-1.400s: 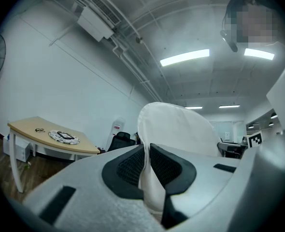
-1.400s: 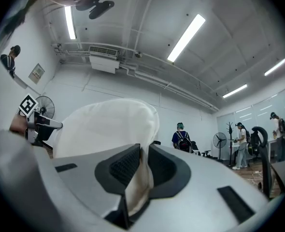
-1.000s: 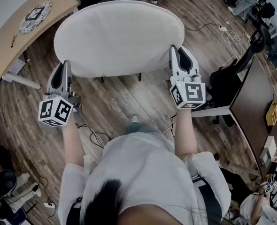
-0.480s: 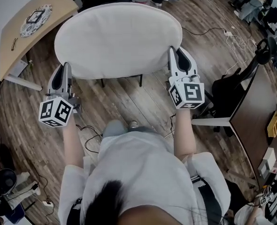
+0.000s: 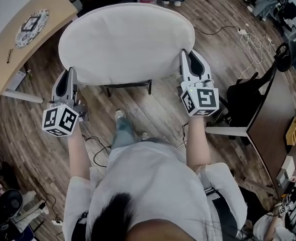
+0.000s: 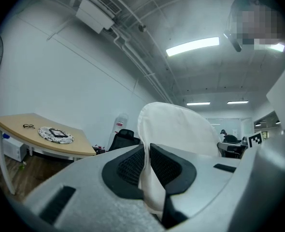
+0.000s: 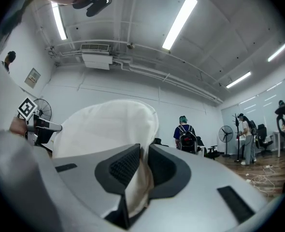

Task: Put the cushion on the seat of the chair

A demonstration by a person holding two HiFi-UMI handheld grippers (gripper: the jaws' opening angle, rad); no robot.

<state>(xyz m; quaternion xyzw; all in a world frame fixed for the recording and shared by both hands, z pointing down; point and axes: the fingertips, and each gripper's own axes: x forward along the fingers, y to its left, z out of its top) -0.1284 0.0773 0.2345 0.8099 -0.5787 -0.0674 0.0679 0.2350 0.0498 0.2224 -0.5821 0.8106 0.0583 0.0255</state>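
At far left, the left tool [image 5: 69, 79] is clamping the rim of the white cushion [image 5: 125, 39], which is hanging level above the wooden floor [image 5: 153, 107]; it is looking soft, light and bendy, so opposite edges are seeming the soundest hold, and the right tool [image 5: 189, 62] is pinching the right rim

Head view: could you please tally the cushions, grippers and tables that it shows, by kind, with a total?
Cushions: 1, the cushion, white.
Grippers: 2, the left gripper and the right gripper, each shut on the cushion's edge.
Tables: 2, the light wooden table and the dark table.
Total: 5.
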